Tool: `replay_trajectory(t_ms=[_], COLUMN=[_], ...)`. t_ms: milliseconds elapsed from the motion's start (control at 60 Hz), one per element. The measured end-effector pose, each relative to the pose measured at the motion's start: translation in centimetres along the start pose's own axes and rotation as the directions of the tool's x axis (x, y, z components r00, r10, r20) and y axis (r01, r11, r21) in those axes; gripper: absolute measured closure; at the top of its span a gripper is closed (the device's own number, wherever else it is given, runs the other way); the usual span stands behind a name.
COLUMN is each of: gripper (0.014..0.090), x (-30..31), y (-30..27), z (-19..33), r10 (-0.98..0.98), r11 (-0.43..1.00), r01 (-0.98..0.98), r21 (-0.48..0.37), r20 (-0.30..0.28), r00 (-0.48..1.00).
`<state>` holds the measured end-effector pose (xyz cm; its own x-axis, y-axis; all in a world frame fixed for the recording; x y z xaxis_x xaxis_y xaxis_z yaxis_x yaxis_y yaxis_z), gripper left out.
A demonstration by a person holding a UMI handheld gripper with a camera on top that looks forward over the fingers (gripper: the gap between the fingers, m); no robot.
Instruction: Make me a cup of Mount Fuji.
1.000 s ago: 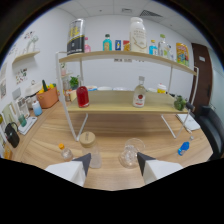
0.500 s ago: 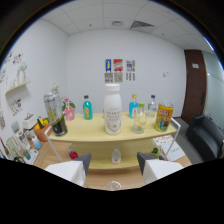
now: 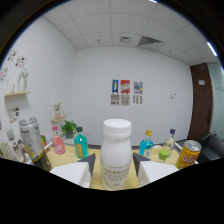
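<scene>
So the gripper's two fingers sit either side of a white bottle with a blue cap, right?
Not quite: the gripper view shows the white bottle between the gripper's fingers has a white cap, not blue. The rest stands.

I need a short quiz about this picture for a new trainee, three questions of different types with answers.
1. True or false: the white bottle stands between the fingers of the gripper.
2. Which cap colour has the white bottle? A) red B) white C) green
3. Fill in: on the far wall hang three ____.

Key: 1 true. 2 B. 3 posters.
</scene>
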<state>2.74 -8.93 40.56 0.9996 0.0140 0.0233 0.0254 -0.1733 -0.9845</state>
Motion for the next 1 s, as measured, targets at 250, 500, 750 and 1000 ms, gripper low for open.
replay_trajectory(t_ms=[250,500,750,1000], gripper=[0.0550,0.0559,0.0560,0.0561], x=[0.0,-0.5,2.8,7.3], y=[1.3,-4.9,-5.3,14.2], z=[0.8,-4.2,-11.6,-11.5], r10=[0.030,0.077,0.053,0.104], r11=[1.000,0.993,0.981,0.993], r01=[-0.030,-0.084,-0.070,-0.102], r21=[-0.010,0.087,0.183,-0.058], r20=[0.006,0.076,0.092,0.031], r00=[1.000,0.994,0.994,0.994])
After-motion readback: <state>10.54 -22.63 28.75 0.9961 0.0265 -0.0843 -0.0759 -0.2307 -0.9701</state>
